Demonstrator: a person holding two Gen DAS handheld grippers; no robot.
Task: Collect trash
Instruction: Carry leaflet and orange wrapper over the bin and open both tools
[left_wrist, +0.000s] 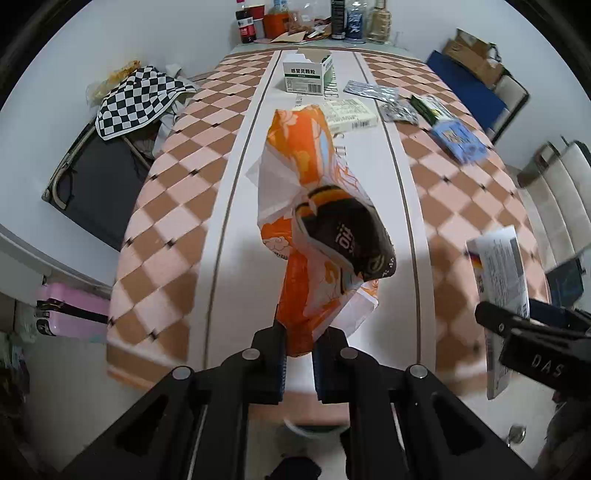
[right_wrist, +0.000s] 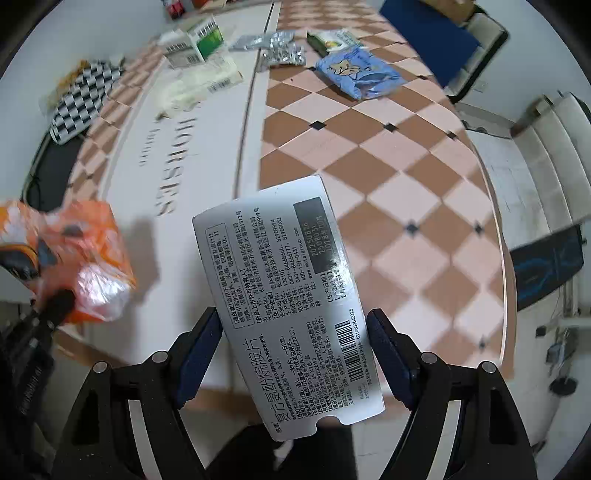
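Two pieces of trash are held at once. At the left of the scene, the left hand-held gripper is clamped on the bottom edge of an orange wrapper, which stands up in the centre of the left wrist frame with a dark brown packet nested in its crumpled top. It hangs above the bench, over the white central strip. Toward the right, the right hand-held gripper carries a flat white medicine carton — the pads sit against its two long edges, so I judge it pinched, though the hold looks light. The carton fills the lower centre of the right wrist frame, clear of the cloth.

More trash lies in the upper part of the frames: a torn green-and-white box, a pale flat box, foil sachets and, furthest right, a blue pack.

To do this step well, keep both grips firm while carrying. The wrapper is limp and top-heavy — a swing could shake the brown packet loose. The carton is held by its thin edges and could twist or slip, so move it level and slowly. No bin shows in either frame; its place cannot be told.
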